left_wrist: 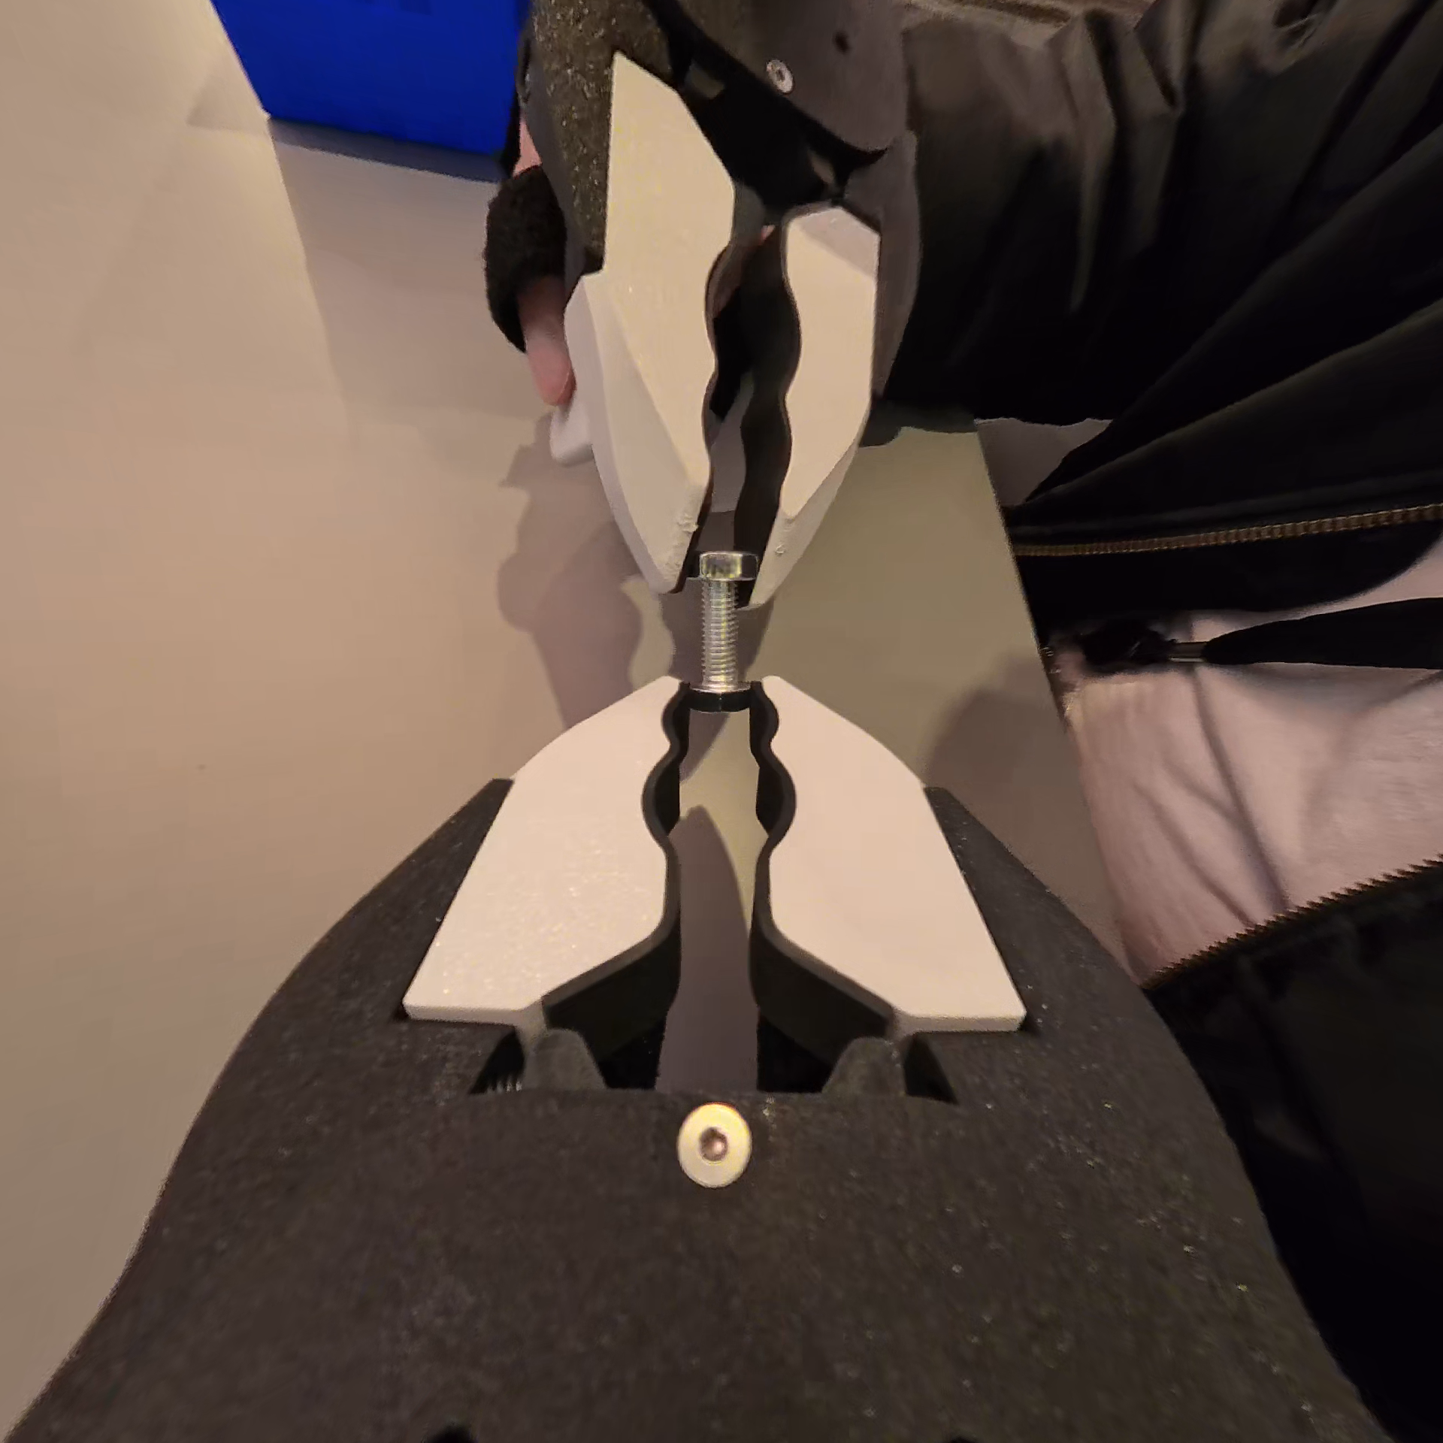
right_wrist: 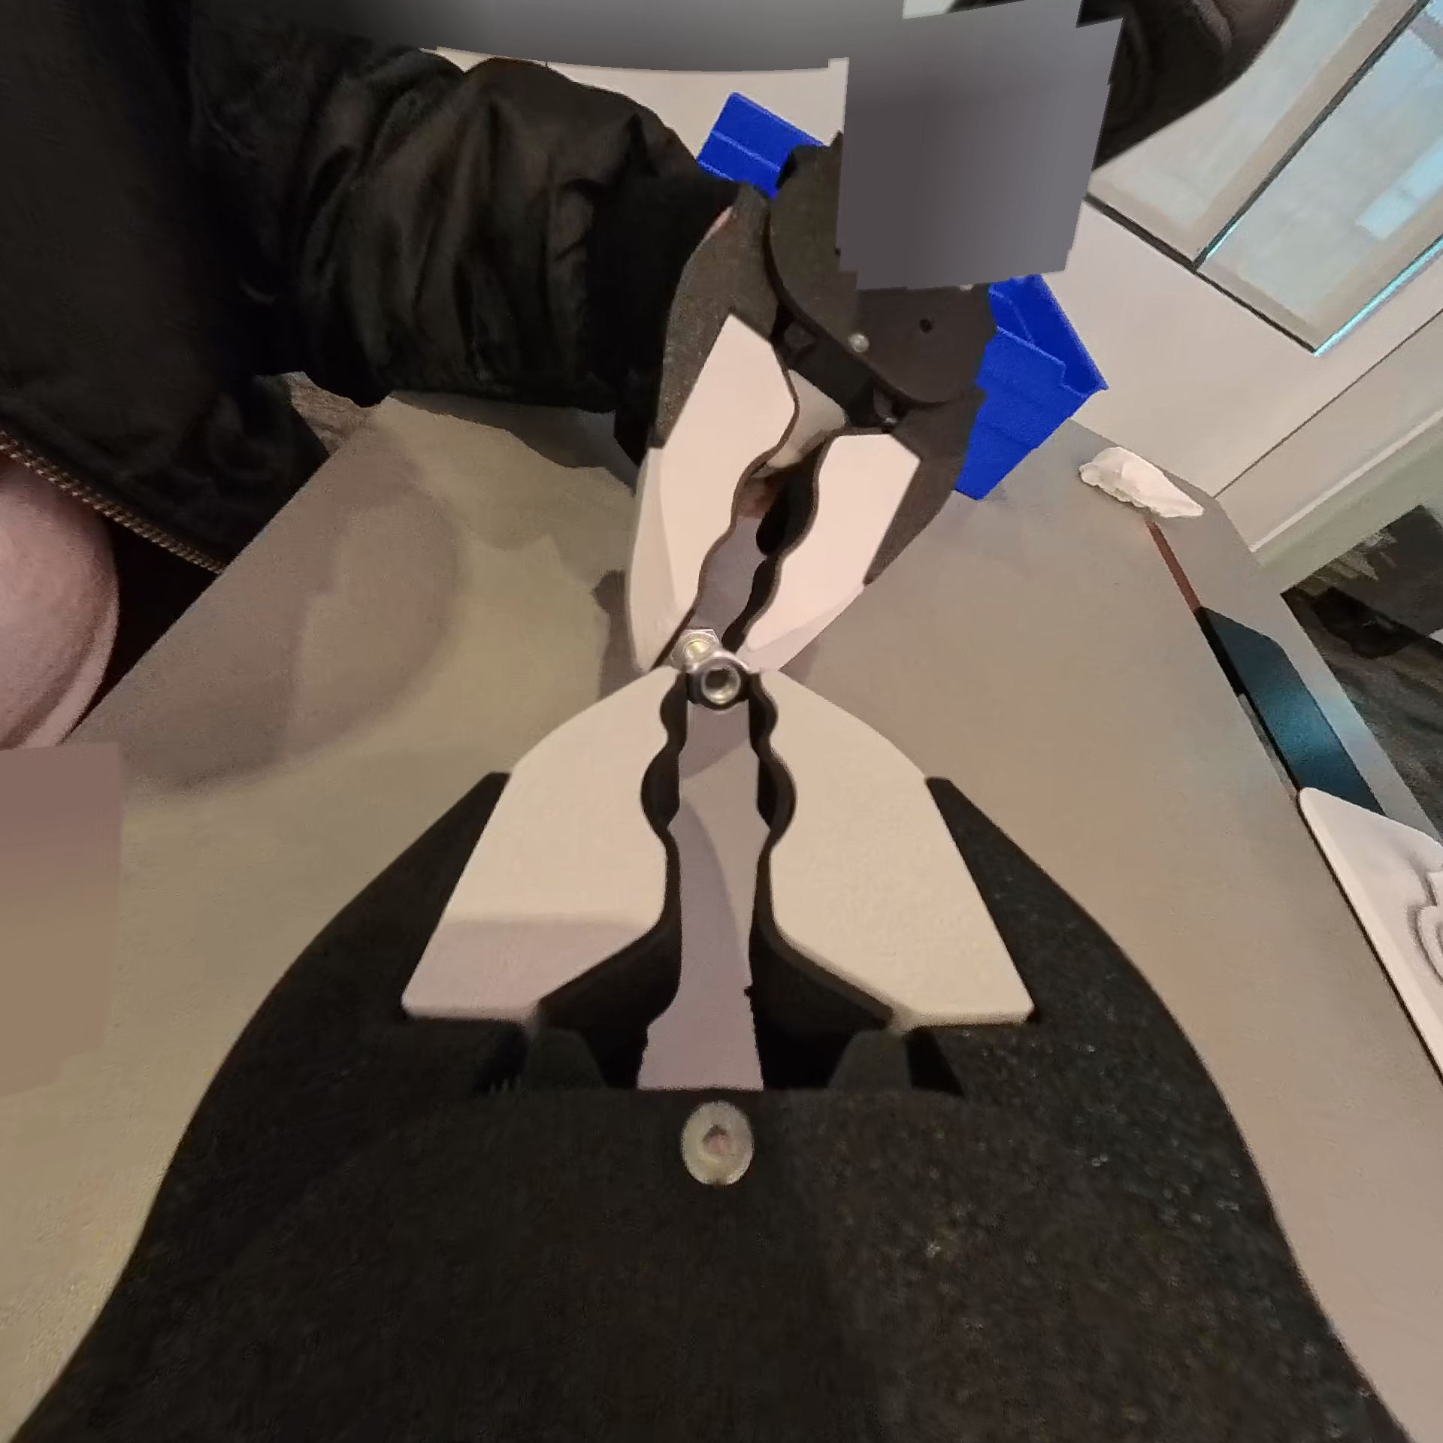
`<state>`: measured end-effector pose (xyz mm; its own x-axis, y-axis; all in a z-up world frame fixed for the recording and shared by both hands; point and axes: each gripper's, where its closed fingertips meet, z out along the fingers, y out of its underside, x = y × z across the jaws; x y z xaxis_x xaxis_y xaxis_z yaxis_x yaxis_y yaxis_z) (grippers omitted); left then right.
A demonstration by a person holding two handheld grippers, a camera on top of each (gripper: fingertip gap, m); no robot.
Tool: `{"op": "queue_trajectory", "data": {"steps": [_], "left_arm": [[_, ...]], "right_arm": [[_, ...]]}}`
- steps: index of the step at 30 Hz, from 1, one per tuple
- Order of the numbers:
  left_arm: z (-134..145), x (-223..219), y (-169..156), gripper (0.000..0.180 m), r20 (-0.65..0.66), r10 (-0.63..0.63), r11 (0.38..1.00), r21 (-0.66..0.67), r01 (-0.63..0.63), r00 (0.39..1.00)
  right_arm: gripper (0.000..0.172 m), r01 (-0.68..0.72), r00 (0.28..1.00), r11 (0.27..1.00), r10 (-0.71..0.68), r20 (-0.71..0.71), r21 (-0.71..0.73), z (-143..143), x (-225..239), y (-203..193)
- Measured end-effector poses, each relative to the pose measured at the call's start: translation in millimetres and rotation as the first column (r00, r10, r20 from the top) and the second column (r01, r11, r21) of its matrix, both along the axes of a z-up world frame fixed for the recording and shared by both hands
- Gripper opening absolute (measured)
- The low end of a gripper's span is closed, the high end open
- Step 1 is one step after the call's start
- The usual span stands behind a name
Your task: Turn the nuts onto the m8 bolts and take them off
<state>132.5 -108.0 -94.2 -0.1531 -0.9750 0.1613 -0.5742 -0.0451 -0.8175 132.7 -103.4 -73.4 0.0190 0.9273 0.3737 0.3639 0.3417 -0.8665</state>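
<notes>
While the left gripper (left_wrist: 718, 695) pinches the dark nut (left_wrist: 718, 700) at its tips, the right gripper (left_wrist: 725, 578) pinches the head of the bolt (left_wrist: 722, 625). Both are up in the air over the table (left_wrist: 234, 625). The nut sits on the very end of the thread, far from the head.

To do this turn well, I think one side should hold tight and the other should spin. Keep the bolt in a straight line with the nut, so the thread does not jam. Small turns look safest, as the nut could drop.

There is lots of open table on the left. The table edge (left_wrist: 1007, 546) and a dark jacket (left_wrist: 1171, 273) are close on the right. A blue box (left_wrist: 375, 70) is far back.
</notes>
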Motion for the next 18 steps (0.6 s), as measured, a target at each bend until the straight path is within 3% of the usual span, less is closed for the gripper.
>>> {"op": "queue_trajectory", "data": {"steps": [2, 5, 8, 10, 12, 18], "left_arm": [[-3, 2, 9, 0.014, -0.012, 0.052, 0.998, 0.047, -0.052, 0.999], [-6, 4, 34, 0.014, -0.018, 0.186, 0.969, 0.170, -0.180, 0.982], [-17, -5, 72, 0.014, -0.057, 0.361, 0.845, 0.442, -0.301, 0.931], [-25, -13, 91, 0.014, -0.101, 0.442, 0.738, 0.606, -0.297, 0.891], [-35, -16, 94, 0.015, -0.144, 0.464, 0.711, 0.649, -0.271, 0.874], [-39, -14, 96, 0.014, -0.154, 0.476, 0.706, 0.654, -0.272, 0.866]], "right_arm": [[0.017, 0.036, 0.999, 0.998, -0.037, -0.017, -0.050, -1, 1, 6], [0.036, 0.144, 0.987, 0.973, -0.156, -0.049, -0.181, -1, 5, 26], [0.043, 0.239, 0.959, 0.912, -0.276, -0.069, -0.332, -3, 12, 45], [0.043, 0.276, 0.937, 0.862, -0.340, -0.081, -0.425, -4, 16, 56], [0.043, 0.301, 0.918, 0.820, -0.388, -0.086, -0.487, -6, 20, 65], [0.039, 0.335, 0.886, 0.696, -0.461, -0.037, -0.635, -19, 25, 77]]}}
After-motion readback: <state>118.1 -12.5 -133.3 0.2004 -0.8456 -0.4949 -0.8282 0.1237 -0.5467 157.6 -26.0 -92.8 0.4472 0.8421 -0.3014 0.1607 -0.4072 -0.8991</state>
